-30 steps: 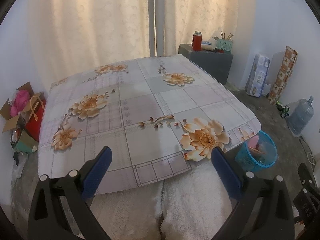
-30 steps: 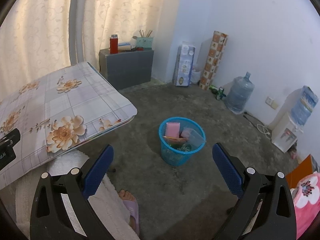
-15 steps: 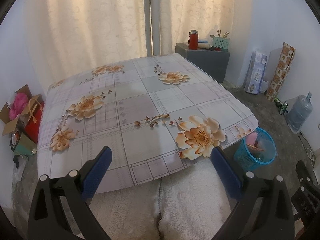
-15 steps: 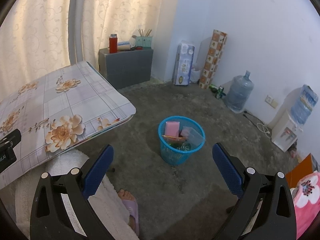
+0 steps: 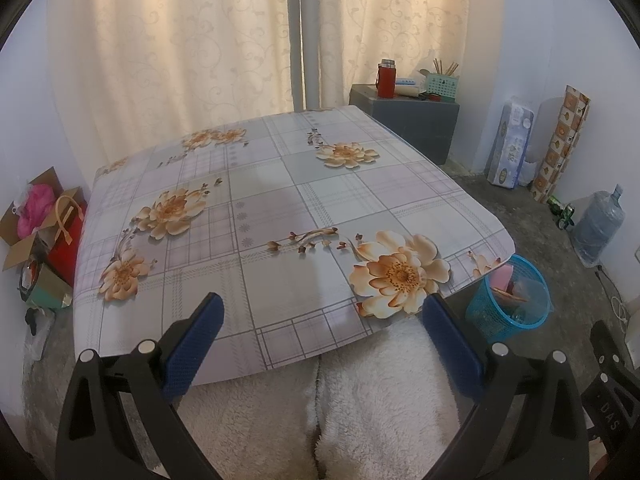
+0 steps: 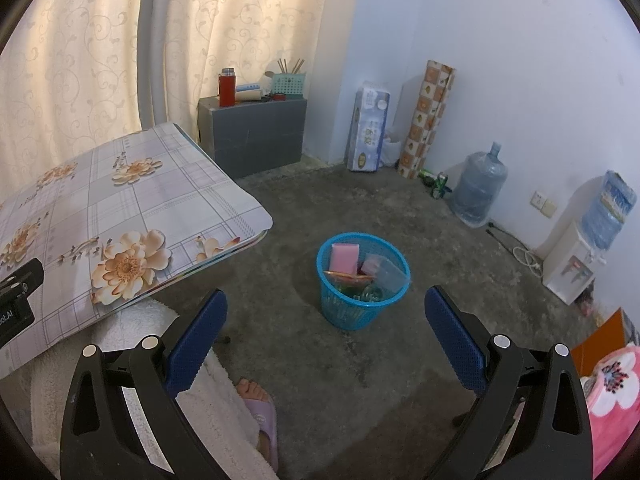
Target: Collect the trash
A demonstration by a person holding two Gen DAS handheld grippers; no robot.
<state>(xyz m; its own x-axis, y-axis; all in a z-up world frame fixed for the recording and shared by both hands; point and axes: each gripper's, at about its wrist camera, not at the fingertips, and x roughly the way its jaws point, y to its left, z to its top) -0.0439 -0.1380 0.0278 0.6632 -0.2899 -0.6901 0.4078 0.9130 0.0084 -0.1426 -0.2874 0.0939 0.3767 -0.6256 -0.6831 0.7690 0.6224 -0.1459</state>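
Right wrist view: right gripper point(image 6: 326, 322) is spread wide, nothing between the blue pads, aimed down and forward at the blue mesh trash basket point(image 6: 394, 302) on the concrete floor. Basket sits almost dead centre ahead of this gripper, slightly right of its midline, a bit beyond the fingertips and lower. Already holds stuff: pink sponge-like block point(image 6: 345, 258), a clear plastic container point(image 6: 390, 276), some wrappers, greenish bits I can't identify. Left wrist view: left gripper point(image 5: 320, 330) also wide apart and empty, hovering over the near edge of the table point(image 5: 280, 200) with the floral cloth; tabletop shows no loose item at all. From the left gripper the basket point(image 5: 486, 320) is off to the right and below table level, partly tucked under the table corner, so right hand is clearly the nearer one. Basket has no real long axis, round rim, opening faces up, so any drop comes from above. No trash visible on table or on the floor near the basket; judgement: collecting looks finished or nearly so, unless the next piece is out of frame. Person's lap in white fleece point(image 5: 360, 408) sits under both grippers, foot in a purple slipper point(image 6: 262, 414) on the floor near the right one.
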